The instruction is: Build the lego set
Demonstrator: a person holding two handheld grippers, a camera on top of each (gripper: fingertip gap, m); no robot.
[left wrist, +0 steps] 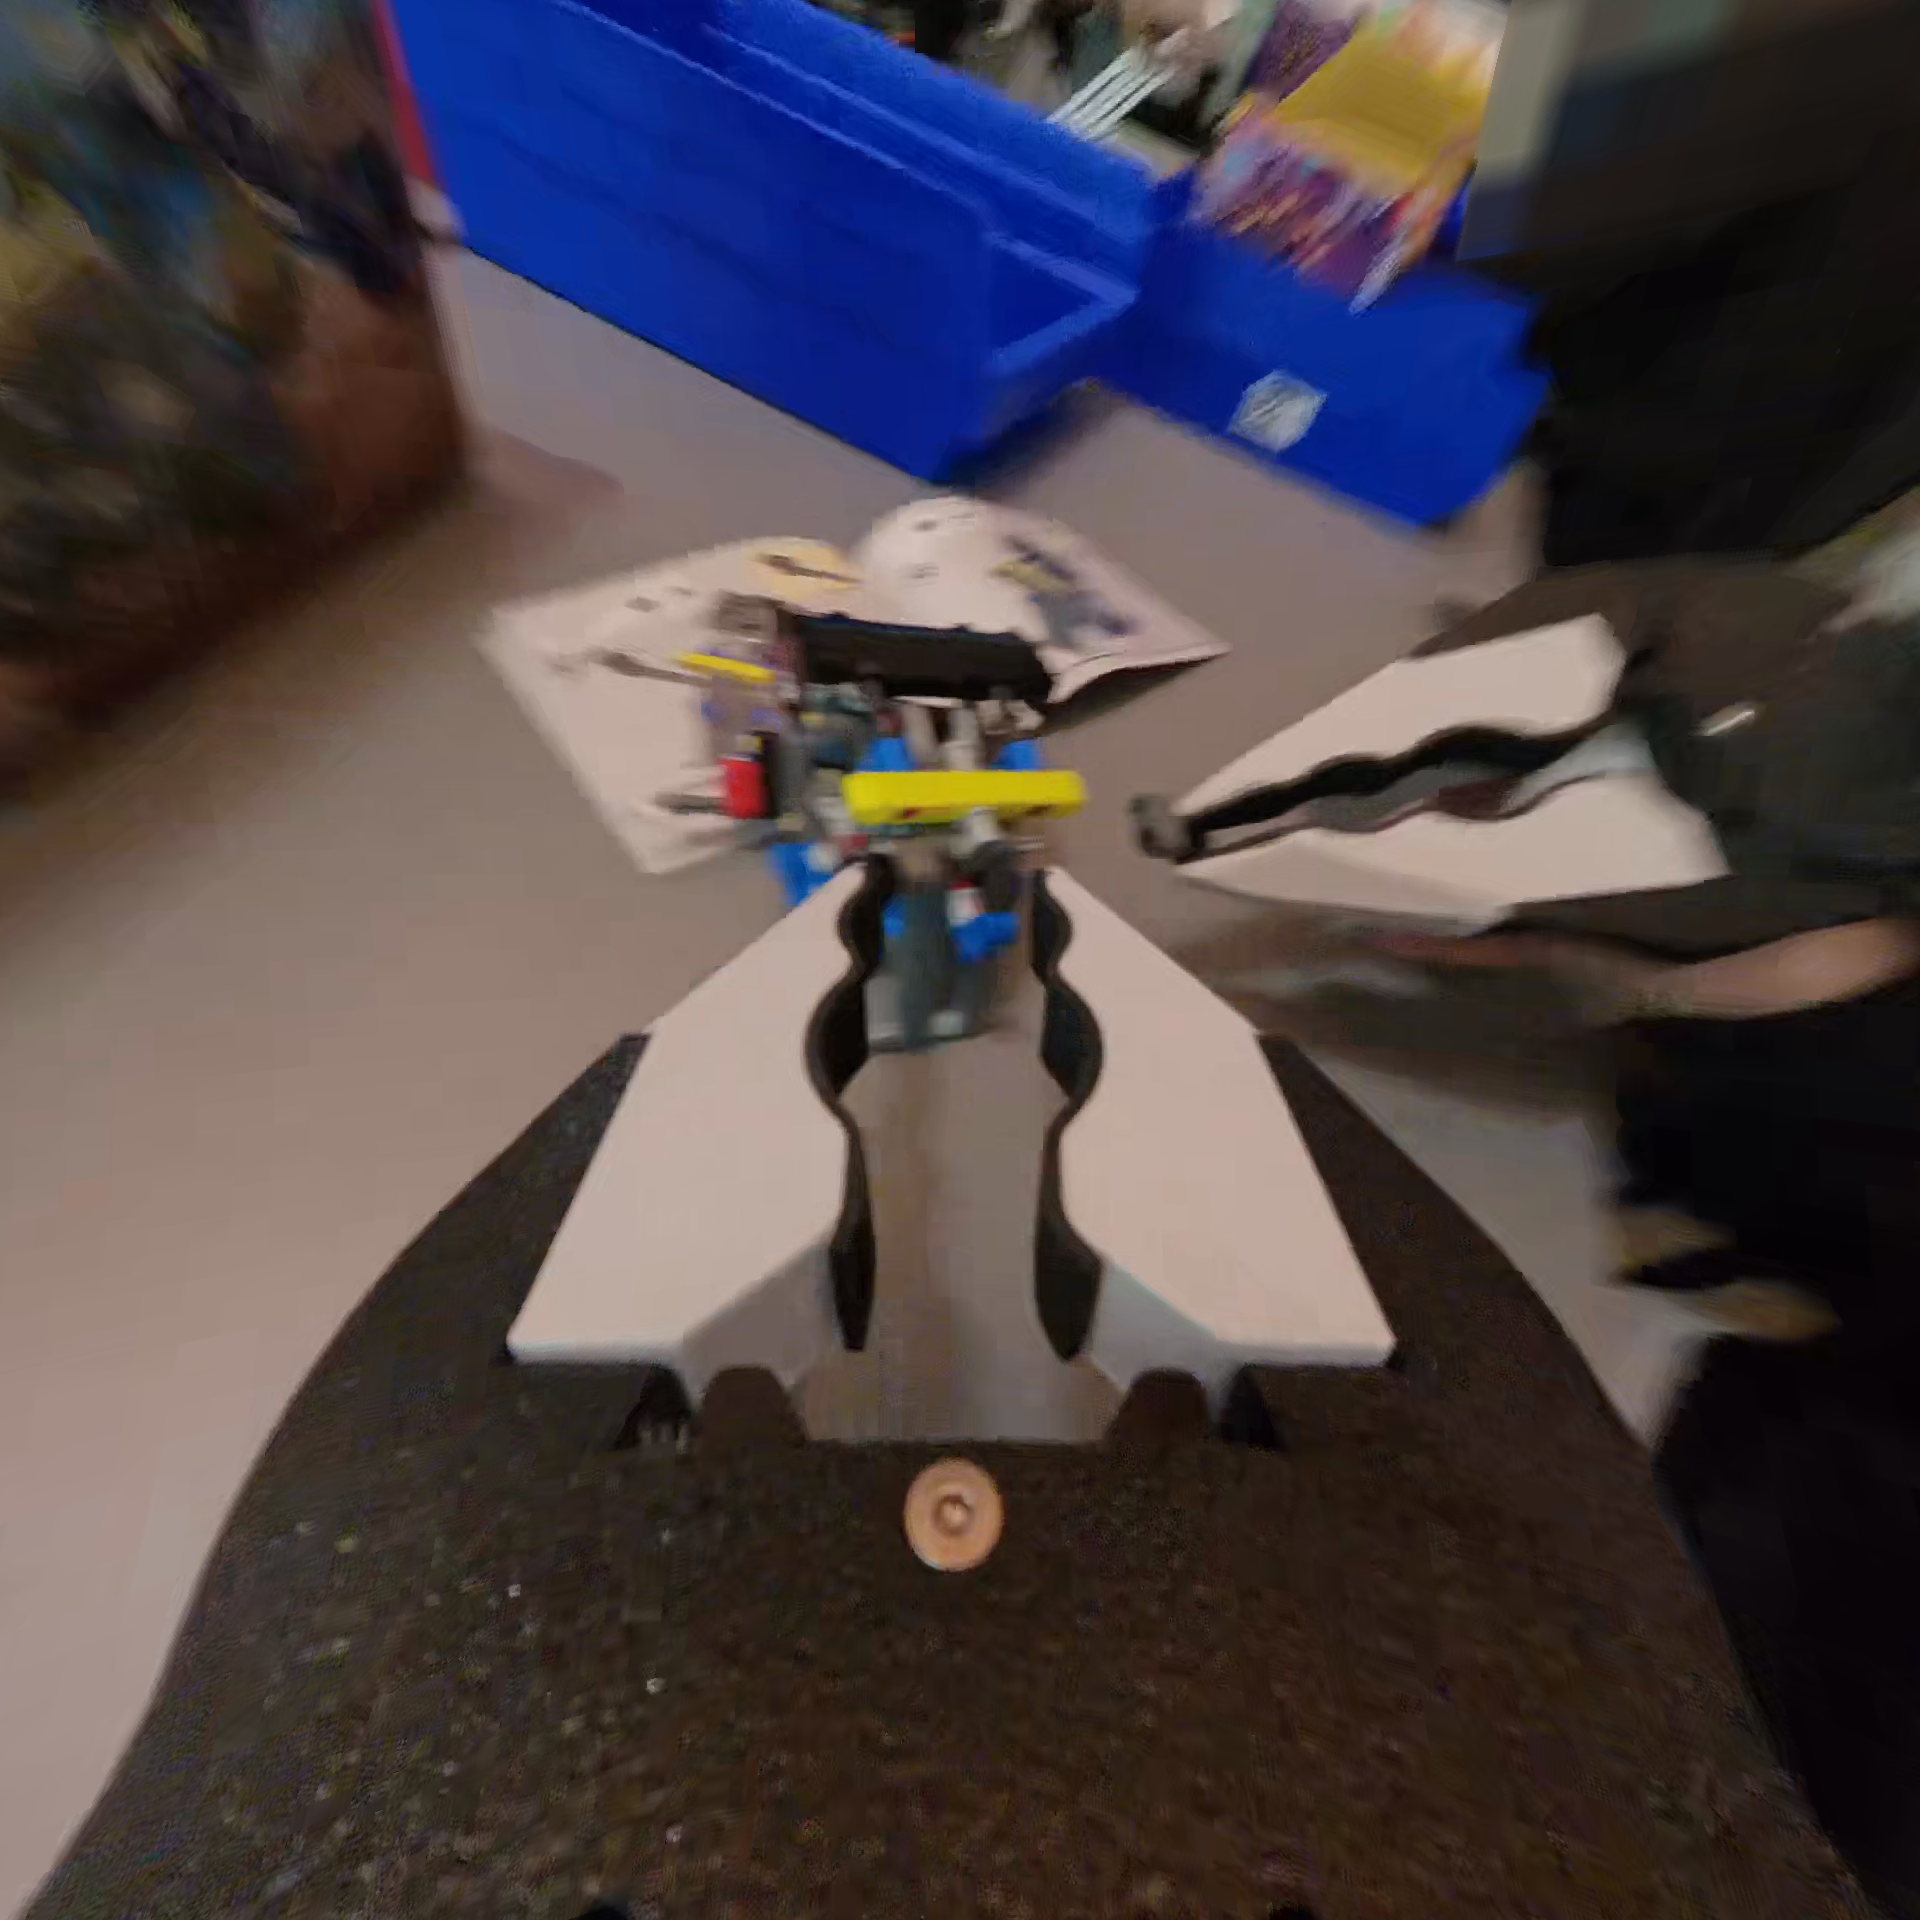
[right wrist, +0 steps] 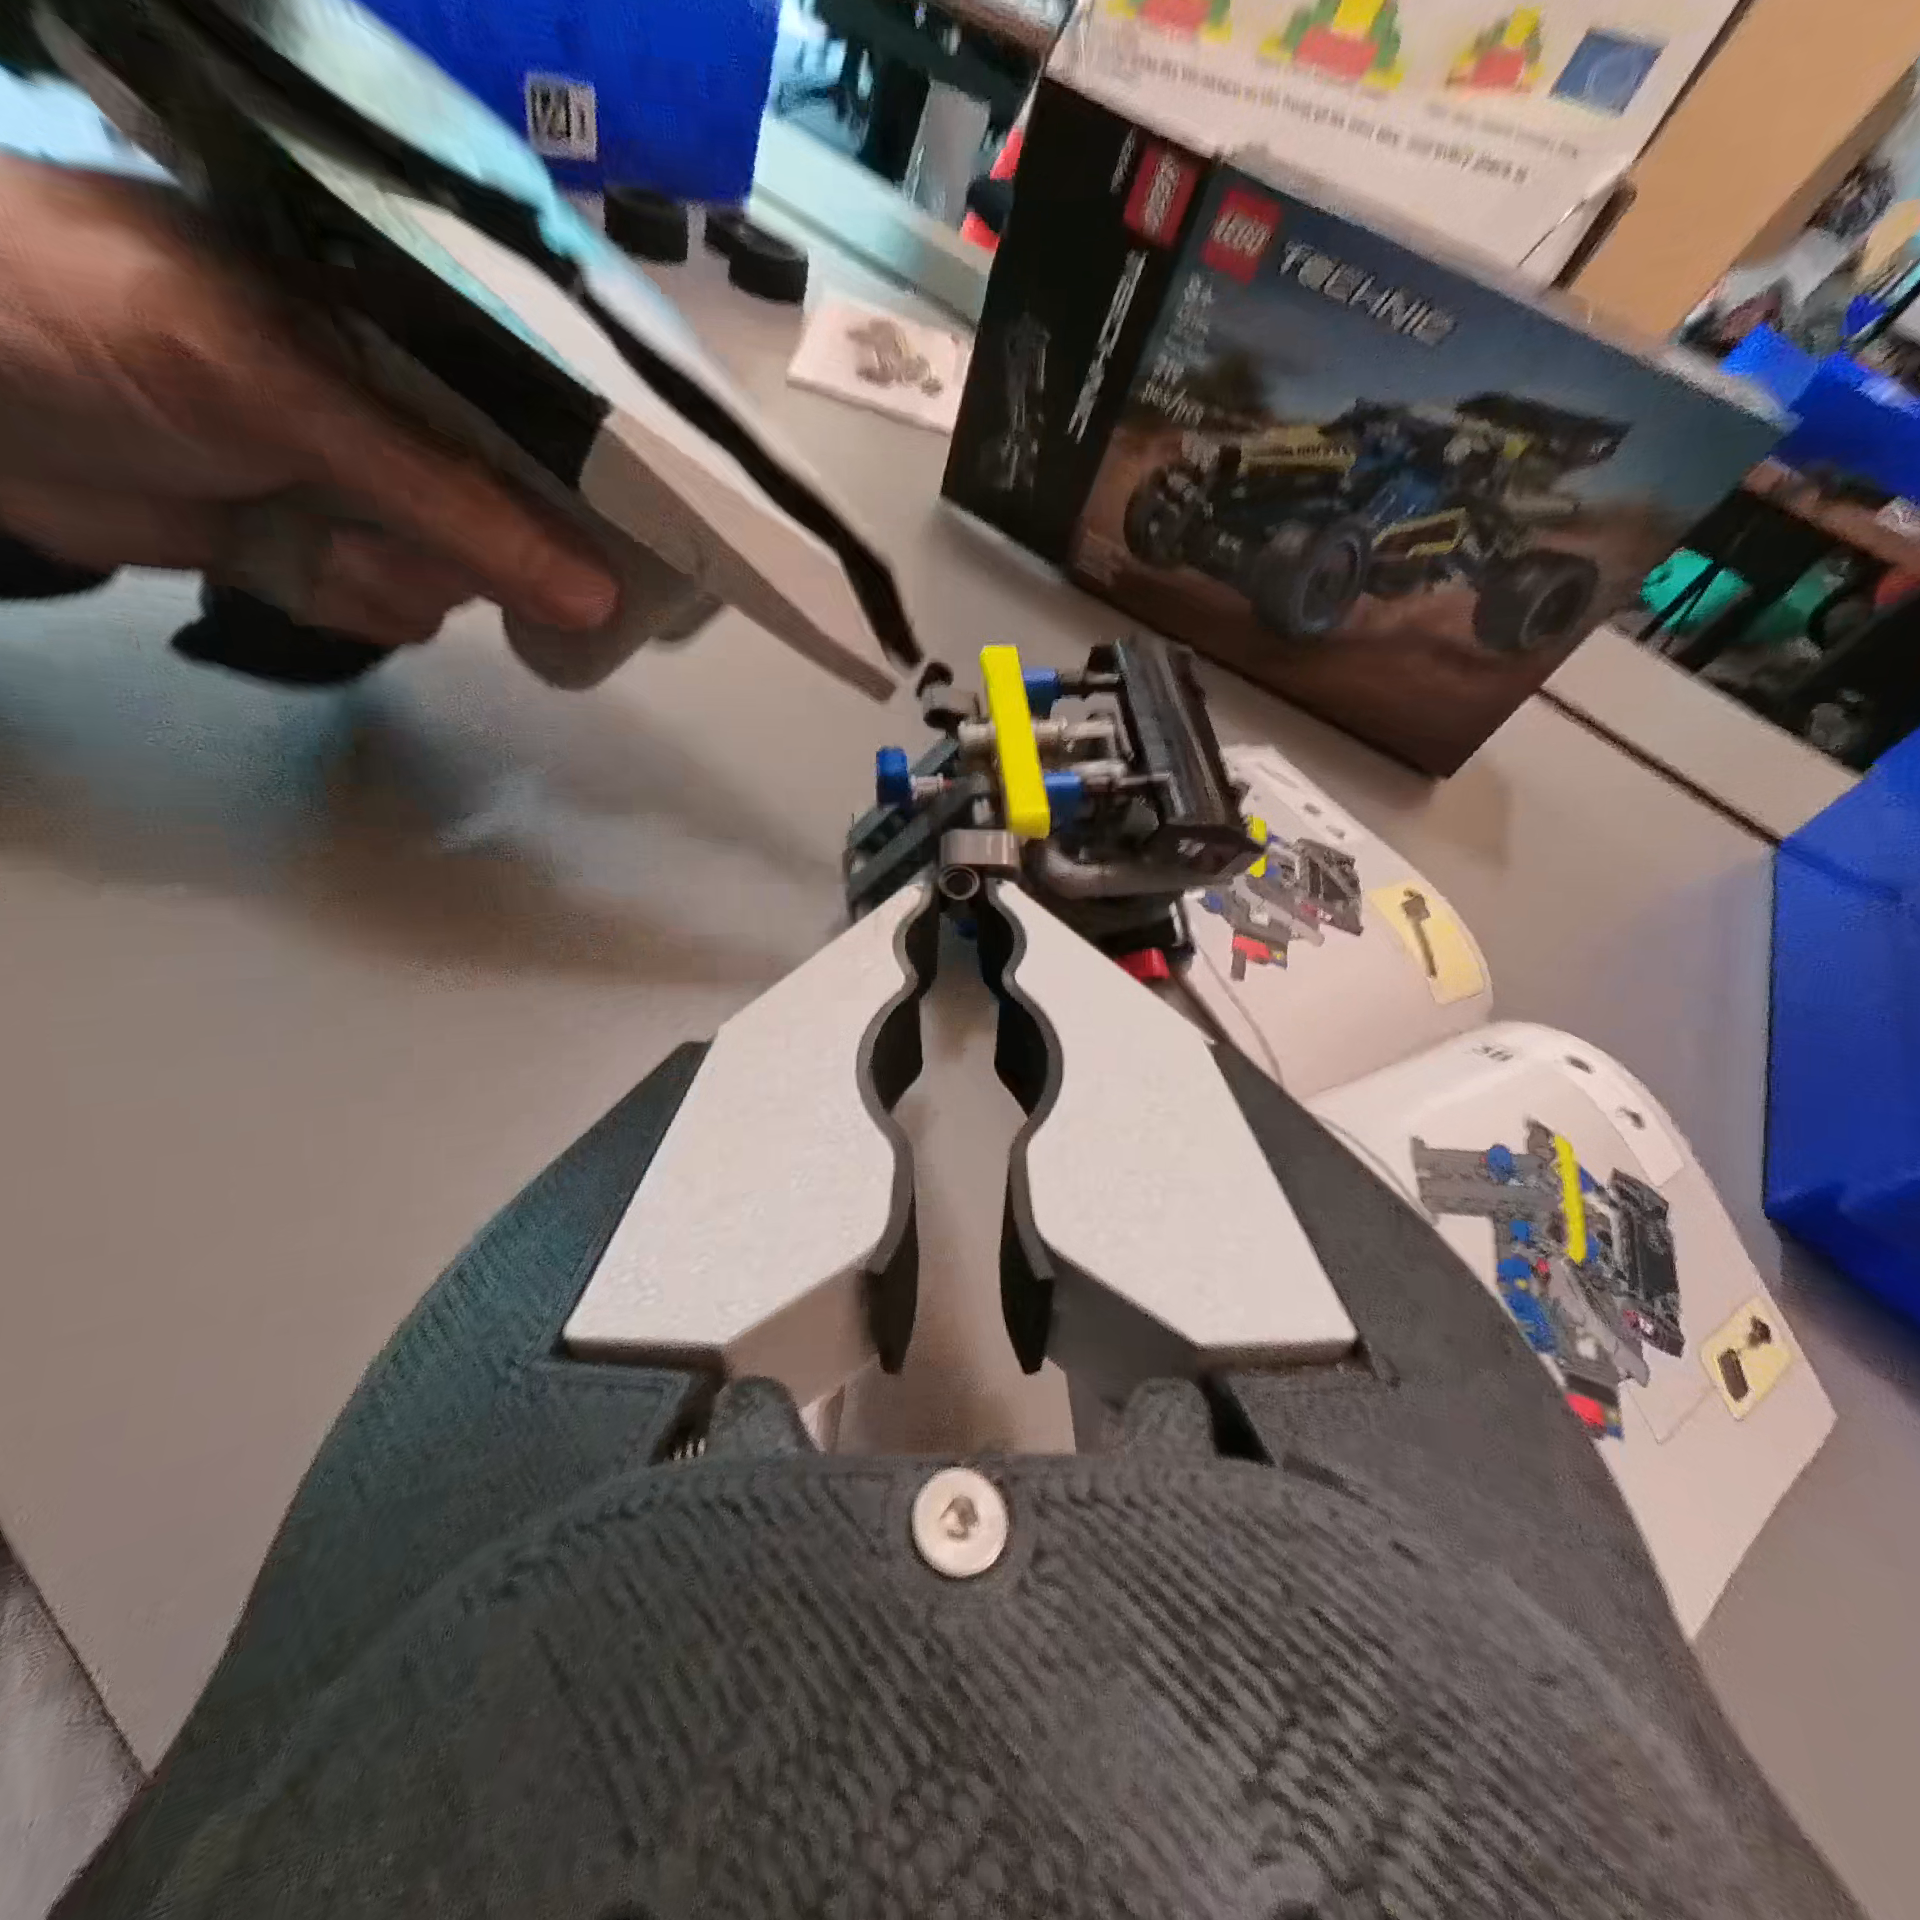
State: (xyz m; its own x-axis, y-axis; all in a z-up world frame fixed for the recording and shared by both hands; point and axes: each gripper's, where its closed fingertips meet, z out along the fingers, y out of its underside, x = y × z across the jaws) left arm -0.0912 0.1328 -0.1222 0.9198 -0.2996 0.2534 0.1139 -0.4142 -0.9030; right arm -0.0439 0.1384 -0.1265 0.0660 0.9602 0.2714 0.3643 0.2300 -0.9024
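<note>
A small brick-built model (left wrist: 914, 655) with a yellow beam (left wrist: 961, 798) stands on the grey table (left wrist: 312, 987), partly on an open instruction booklet (left wrist: 623, 665). My left gripper (left wrist: 951, 883) is open, and the model's blue and grey end sits between its fingers without being pressed. My right gripper (left wrist: 1174, 826) comes in from the right, shut on a small grey pin piece (left wrist: 1151, 821). In the right wrist view, my right gripper (right wrist: 961, 904) holds that grey piece (right wrist: 956, 883) close to the model (right wrist: 1164, 748). The left gripper (right wrist: 899, 670) points at the model's far end.
A toy set box (right wrist: 1351, 468) stands behind the model, and the booklet (right wrist: 1351, 997) lies to the right. Blue bins (left wrist: 779, 229) stand at the back, with another blue bin (right wrist: 1849, 1039) at the right. A hand (right wrist: 260, 447) holds the left gripper. Black tyres (right wrist: 769, 265) lie far back. The tips of one gripper are about 6 centimeters away from the tips of the other.
</note>
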